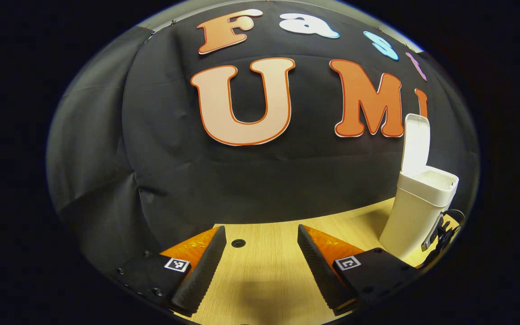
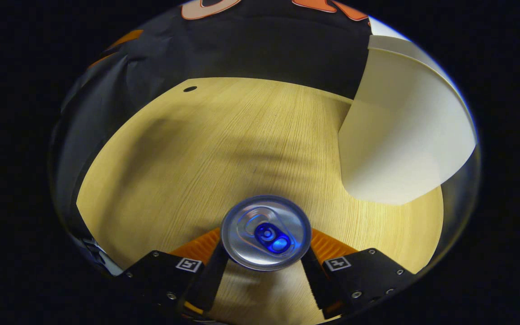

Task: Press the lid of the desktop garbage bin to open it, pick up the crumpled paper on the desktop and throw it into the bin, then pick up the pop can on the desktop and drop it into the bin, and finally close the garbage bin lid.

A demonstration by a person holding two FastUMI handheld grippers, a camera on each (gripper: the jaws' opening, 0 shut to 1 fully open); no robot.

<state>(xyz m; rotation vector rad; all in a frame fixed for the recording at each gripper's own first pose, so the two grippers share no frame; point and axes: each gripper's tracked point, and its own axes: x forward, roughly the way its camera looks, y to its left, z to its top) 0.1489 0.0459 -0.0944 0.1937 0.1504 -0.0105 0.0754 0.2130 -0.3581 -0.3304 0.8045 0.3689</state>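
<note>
Right gripper [image 2: 264, 266], jaws pinching pop can [image 2: 265, 232] upright above surface [image 2: 174, 171] for carriage to lid-raised bin [image 2: 400, 135]; left gripper [image 1: 260, 266], jaws spread, idle.

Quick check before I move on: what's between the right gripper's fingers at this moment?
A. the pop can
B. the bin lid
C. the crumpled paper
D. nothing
A. In the right gripper view the right gripper has a finger against each side of the upright can, above the desk; the bin stands with its lid up.
</note>
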